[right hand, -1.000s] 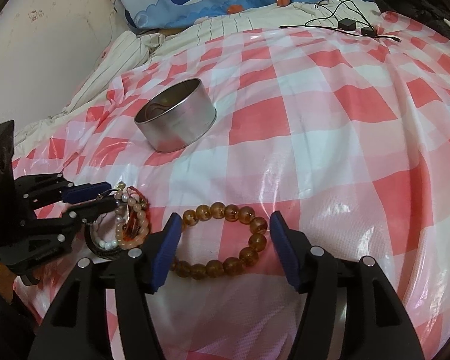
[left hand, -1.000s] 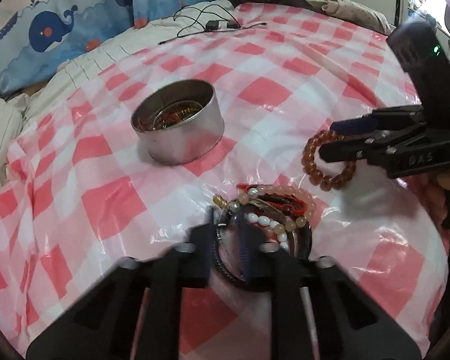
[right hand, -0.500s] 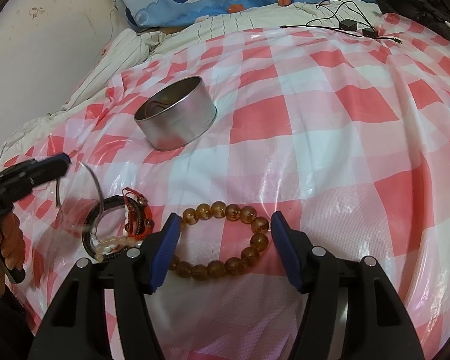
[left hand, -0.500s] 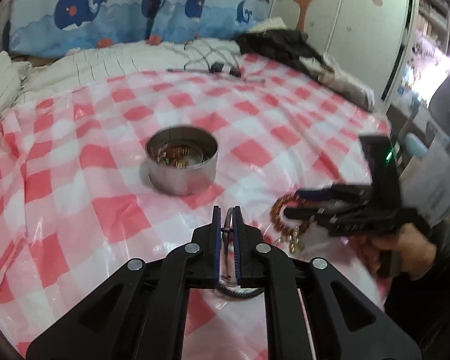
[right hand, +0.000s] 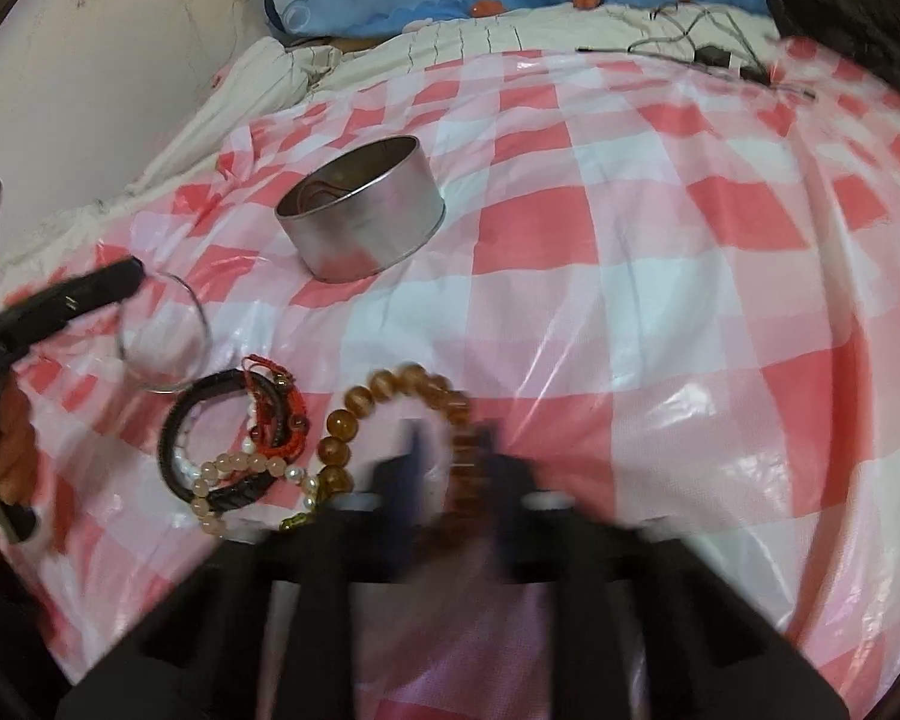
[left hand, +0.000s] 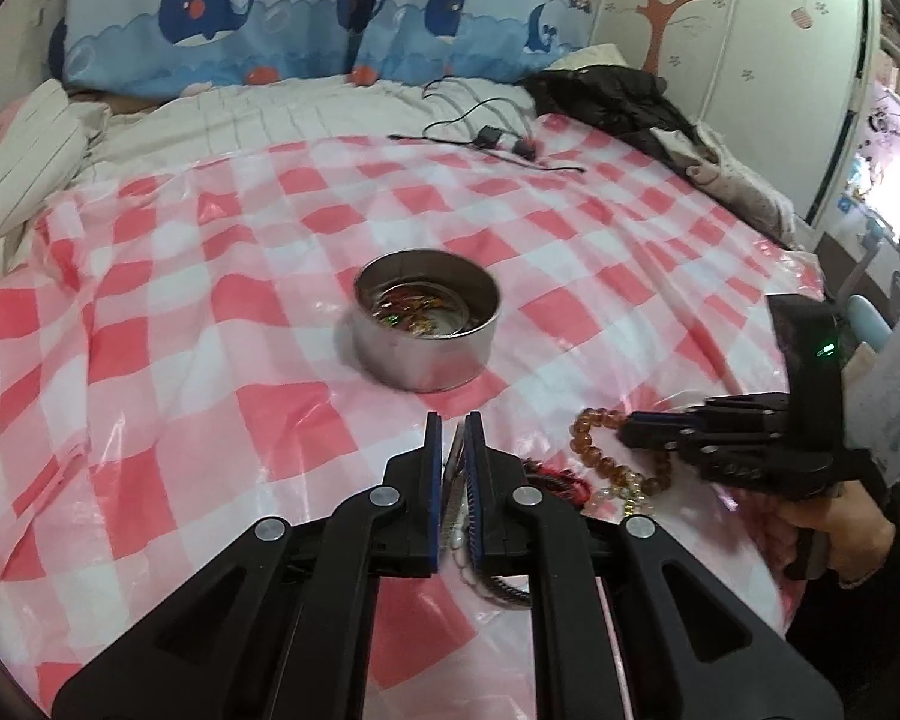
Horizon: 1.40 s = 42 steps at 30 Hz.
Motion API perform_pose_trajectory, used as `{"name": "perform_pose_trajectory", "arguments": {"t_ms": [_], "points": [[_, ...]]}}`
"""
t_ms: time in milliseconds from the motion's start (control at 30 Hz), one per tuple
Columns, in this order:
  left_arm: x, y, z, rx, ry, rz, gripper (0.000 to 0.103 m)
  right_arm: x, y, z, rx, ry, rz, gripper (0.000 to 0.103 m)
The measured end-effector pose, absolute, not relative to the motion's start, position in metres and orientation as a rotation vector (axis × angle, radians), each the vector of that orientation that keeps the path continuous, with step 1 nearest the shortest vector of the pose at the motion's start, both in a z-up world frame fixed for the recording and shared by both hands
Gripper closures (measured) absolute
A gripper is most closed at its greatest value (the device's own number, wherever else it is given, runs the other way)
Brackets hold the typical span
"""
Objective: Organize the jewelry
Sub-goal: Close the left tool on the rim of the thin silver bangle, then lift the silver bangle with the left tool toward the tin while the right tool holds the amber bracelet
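Jewelry sorting on a bed spread with a red-and-white checked sheet (left hand: 222,372): in the left wrist view, the left gripper (left hand: 453,468) pinches a thin silver bangle (left hand: 456,450) between pressed-together pads, raised above the sheet. A round metal tin (left hand: 427,333) with trinkets inside stands near the sheet's centre. Toward the right edge, the right gripper (left hand: 627,429) meets an amber bead bracelet (left hand: 594,450).

In the right wrist view, blurred jaws have just been closing, and now clamp the amber bead bracelet (right hand: 354,414). Beside it, toward the near left corner, lies a heap of bracelets (right hand: 234,444). The bangle (right hand: 165,330) hangs from the left gripper (right hand: 132,270).
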State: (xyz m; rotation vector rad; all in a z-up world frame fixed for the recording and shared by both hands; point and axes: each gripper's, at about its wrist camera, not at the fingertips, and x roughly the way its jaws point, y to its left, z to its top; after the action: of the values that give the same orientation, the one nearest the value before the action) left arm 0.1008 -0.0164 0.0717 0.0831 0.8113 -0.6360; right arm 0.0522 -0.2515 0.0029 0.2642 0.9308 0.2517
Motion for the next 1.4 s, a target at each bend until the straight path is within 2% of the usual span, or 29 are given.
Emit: {"name": "perform_pose_trajectory", "arguments": {"t_ms": [200,367,400,433,467,567,633,700,767,900,1033,1400], "points": [[0.114,-0.007,0.050,0.100,0.915,-0.539,0.096,0.046,-0.254,0.017,0.321,0.854,0.309,0.090],[0.118,-0.007,0.037,0.109,0.963,-0.522,0.096,0.050,-0.255,0.012,0.331,0.888,0.294,0.088],[0.118,-0.007,0.035,0.113,0.972,-0.514,0.096,0.051,-0.255,0.010,0.329,0.903,0.282,0.083],[0.118,-0.007,0.033,0.114,0.978,-0.510,0.096,0.052,-0.255,0.009,0.320,0.906,0.268,0.062],[0.119,-0.007,0.032,0.115,0.985,-0.508,0.096,0.052,-0.253,0.009,0.297,0.907,0.252,0.053],[0.121,-0.004,0.030,0.136,0.982,-0.458,0.096,0.052,-0.242,0.008,0.195,0.922,0.217,0.053],[0.123,-0.001,0.028,0.135,0.982,-0.440,0.090,0.053,-0.232,0.005,0.109,0.936,0.197,0.054],[0.125,-0.003,0.022,0.161,1.000,-0.426,0.089,0.052,-0.226,0.004,0.062,0.937,0.203,0.065],[0.125,-0.009,0.016,0.200,1.007,-0.427,0.089,0.051,-0.227,0.003,0.073,0.939,0.222,0.090],[0.118,-0.022,0.018,0.268,0.988,-0.454,0.095,0.051,-0.256,0.002,0.353,0.922,0.343,0.091],[0.116,-0.018,0.031,0.209,0.944,-0.475,0.099,0.047,-0.277,0.012,0.627,0.802,0.511,0.091],[0.117,-0.012,0.047,0.151,0.889,-0.473,0.101,0.041,-0.285,0.022,0.753,0.700,0.601,0.091]]}}
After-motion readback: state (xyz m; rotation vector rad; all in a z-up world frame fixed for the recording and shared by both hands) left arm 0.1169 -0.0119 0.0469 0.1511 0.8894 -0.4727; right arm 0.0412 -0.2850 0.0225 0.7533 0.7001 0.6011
